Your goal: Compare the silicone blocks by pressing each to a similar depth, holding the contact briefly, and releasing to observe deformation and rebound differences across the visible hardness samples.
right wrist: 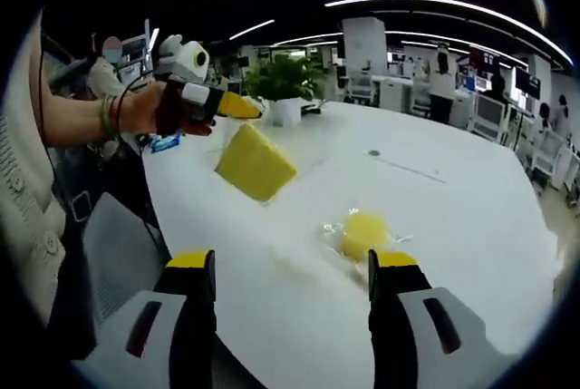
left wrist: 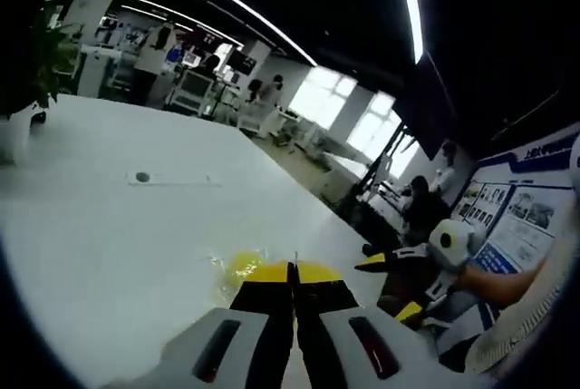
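Left hand-held gripper (right wrist: pixel 237 105) lifts 1 square yellow silicone block (right wrist: pixel 255 162), clenched on its edge. Right hand-held gripper (right wrist: pixel 292 271) released above wrapped yellow block (right wrist: pixel 364 231) on white bench (right wrist: pixel 453 217). Pressing not begun; next, set down.

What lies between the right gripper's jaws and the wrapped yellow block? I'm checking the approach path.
Nothing: in the right gripper view, bare white table separates the open right gripper from the wrapped yellow block.
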Motion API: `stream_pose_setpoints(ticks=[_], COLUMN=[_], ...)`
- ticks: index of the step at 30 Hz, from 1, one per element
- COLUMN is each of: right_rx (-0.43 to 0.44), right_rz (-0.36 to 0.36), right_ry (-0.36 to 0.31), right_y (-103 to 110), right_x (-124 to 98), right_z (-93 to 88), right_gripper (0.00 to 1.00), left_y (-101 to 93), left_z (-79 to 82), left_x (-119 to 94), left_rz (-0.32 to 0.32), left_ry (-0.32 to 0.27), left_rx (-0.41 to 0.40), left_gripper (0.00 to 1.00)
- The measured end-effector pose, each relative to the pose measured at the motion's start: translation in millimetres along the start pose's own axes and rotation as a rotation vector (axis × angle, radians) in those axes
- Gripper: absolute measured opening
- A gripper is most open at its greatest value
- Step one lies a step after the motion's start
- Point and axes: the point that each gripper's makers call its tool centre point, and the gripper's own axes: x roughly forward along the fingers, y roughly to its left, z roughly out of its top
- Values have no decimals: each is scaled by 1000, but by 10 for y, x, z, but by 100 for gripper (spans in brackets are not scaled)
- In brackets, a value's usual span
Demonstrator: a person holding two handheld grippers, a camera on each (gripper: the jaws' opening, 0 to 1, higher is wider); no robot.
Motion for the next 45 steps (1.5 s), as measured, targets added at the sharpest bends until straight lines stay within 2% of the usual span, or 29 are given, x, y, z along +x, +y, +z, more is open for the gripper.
stream_pose_setpoints(ticks=[7,13,17,24,32,39,45], right_rx=[-84,-157,-191,-269,-314,-352,-392], right_rz=[57,96,124,209,265,348,391], right_ry=[11,9,7,52,56,112,150], right_y=[-36,-52,-33,99,150,231,273], right_x=[66,177,264,469,655,734,780], right_z=[230,456,560,613,739,755,736], right_gripper=[64,64,64,63,63,63,59], left_y=[-192,-335,-393,-476,-522,-621,-668], left_z=[-28,-31,-8,-7,54,47,69], left_x=[57,96,103,122,146,149,152], left_rz=[-51,-110,-136,-176,-210,-259,-280], left_ry=[53,86,85,114,124,151,155], left_rx=[60,71,85,111,133,157,180], left_gripper=[0,0,0,0,0,0,0])
